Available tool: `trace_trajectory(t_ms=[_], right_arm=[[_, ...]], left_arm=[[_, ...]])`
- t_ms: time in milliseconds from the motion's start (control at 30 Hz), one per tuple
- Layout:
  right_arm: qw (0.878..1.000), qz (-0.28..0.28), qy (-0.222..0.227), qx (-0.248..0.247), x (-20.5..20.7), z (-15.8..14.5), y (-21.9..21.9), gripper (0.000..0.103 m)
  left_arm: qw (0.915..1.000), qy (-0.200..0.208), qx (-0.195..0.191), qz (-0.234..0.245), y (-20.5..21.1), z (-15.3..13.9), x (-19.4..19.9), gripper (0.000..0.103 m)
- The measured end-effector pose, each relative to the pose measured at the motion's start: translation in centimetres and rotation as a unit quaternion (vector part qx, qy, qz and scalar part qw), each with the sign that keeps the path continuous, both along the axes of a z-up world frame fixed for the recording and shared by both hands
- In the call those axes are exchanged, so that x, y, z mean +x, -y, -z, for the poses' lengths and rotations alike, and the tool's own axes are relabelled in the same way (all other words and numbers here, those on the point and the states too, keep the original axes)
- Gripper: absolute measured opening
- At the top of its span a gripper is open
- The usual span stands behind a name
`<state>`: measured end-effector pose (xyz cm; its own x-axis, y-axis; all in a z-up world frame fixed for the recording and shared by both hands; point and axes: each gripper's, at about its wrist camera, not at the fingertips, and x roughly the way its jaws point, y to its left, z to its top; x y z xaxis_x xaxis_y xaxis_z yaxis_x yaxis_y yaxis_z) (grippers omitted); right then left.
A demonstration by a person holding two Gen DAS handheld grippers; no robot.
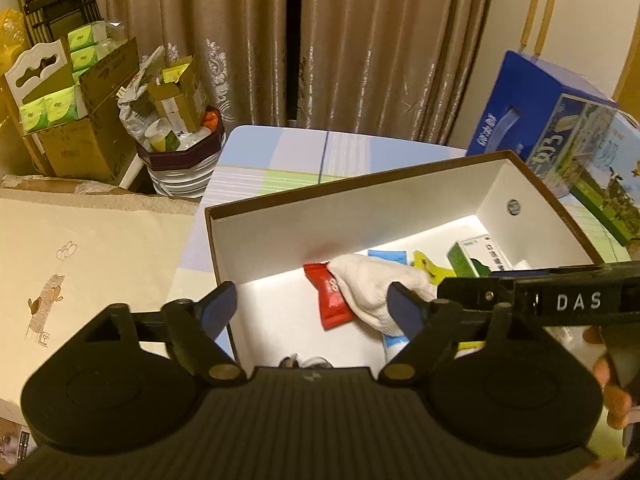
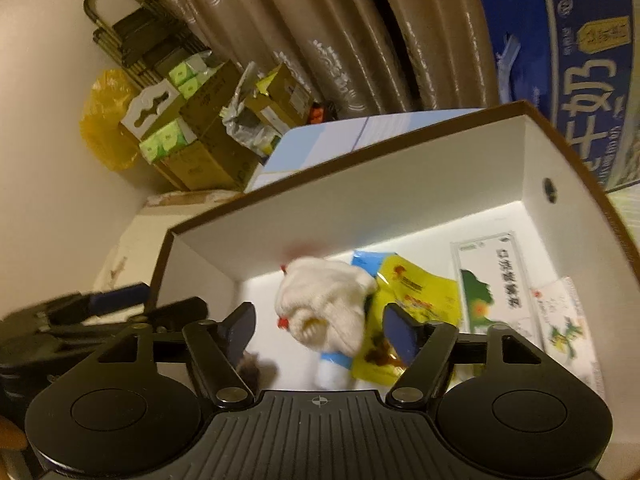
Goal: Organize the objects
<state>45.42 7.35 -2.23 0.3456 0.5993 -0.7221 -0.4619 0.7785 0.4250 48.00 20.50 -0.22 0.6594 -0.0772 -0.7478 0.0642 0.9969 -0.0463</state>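
Just ahead of both grippers sits an open cardboard box (image 1: 520,184) with white inner walls, and the things being organized lie on its floor. The left gripper (image 1: 312,308) hangs over the near wall with its jaws spread wide and nothing between them. The right gripper (image 2: 318,330) is likewise open and empty, poised above a bundled white cloth (image 2: 324,304).

That cloth lies directly before the right gripper, resting on a yellow packet (image 2: 416,292) and a blue packet (image 2: 368,258). Beyond the left gripper's right finger, the cloth (image 1: 372,284) also overlaps a red packet (image 1: 332,298).

The step in hand looks like a drop just finished, or a pick about to start; the pictures do not settle which. If the cloth is to be taken, the right gripper should come straight down and close across the thick middle of the bundle, not on a loose edge, so the packets beneath are not dragged along. The left gripper should stay back from the box wall to avoid tipping it.

The right wrist view shows a green-and-white carton (image 2: 492,292) and a smaller box to its right; it barely shows the red packet. The left wrist view shows that packet plainly, plus the bench (image 1: 280,156) beyond the box, a blue milk carton (image 1: 540,112) to the right, and the right gripper's black body crossing in front.
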Motion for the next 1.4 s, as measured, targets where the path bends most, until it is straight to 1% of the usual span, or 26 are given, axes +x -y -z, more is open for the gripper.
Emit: trace_trajectory(t_ms=[100, 167, 367, 433, 700, 900, 1100, 1267, 1400], right_arm=[[1.000, -0.001, 0.010, -0.011, -1.2, -0.4, 0.7, 0.076], [1.000, 0.004, 0.016, -0.014, -2.1, -0.8, 1.2, 0.077], [0.999, 0.024, 0.033, -0.015, -4.6, -2.2, 3.1, 0.077], [0.998, 0.034, 0.040, -0.022, -5.5, -2.6, 3.6, 0.077], [0.994, 0.071, 0.068, -0.043, -8.5, -4.4, 5.4, 0.077], [0.992, 0.079, 0.087, -0.050, -11.0, -5.7, 6.4, 0.077], [0.990, 0.068, 0.110, -0.056, -13.5, -6.1, 7.6, 0.077], [0.990, 0.054, 0.116, -0.053, -15.4, -6.5, 9.4, 0.077], [0.990, 0.040, 0.118, -0.063, -17.0, -6.8, 10.6, 0.077]], left_arm=[[0.9999, 0.000, -0.010, 0.007, 0.2, -0.5, -1.1, 0.086], [0.9997, 0.000, -0.020, 0.011, 0.3, -0.9, -1.9, 0.090], [0.9988, 0.010, -0.044, 0.018, 0.5, -1.8, -4.3, 0.093], [0.9985, 0.013, -0.050, 0.021, 0.6, -2.1, -5.1, 0.094], [0.9981, 0.017, -0.055, 0.020, 1.3, -2.8, -8.2, 0.100], [0.9982, 0.032, -0.049, 0.015, 1.8, -3.9, -11.0, 0.102], [0.9982, 0.046, -0.036, 0.006, 2.3, -4.7, -14.5, 0.102], [0.9990, 0.036, -0.025, -0.007, 3.3, -5.1, -17.4, 0.102], [0.9992, 0.031, -0.020, -0.012, 4.4, -5.4, -19.8, 0.102]])
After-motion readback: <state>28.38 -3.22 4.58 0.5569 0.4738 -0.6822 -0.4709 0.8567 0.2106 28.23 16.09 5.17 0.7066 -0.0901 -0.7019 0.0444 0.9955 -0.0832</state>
